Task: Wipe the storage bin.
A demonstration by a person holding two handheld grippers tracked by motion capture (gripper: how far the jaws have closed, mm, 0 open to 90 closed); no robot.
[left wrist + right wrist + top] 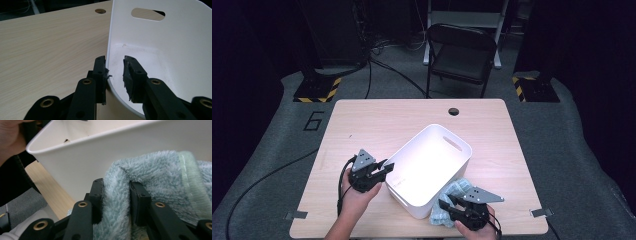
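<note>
A white plastic bin [432,129] with slot handles stands in the middle of the wooden table [372,125]. My left gripper [388,167] sits at the bin's near-left corner. In the left gripper view its jaws [115,67] straddle the bin's rim [109,50]: the outer pad touches the wall, while the inner pad stands off it with a gap. A light blue fluffy towel [458,189] lies against the bin's near-right side. My right gripper [447,203] is shut on a fold of the towel [155,170], both pads pressed into the pile right beside the bin's wall [100,155].
A round cable hole [454,111] sits at the table's far edge. A black chair [462,50] stands behind the table. The near table edge is just below both hands. The person's left hand [10,137] appears beyond the bin in the right gripper view.
</note>
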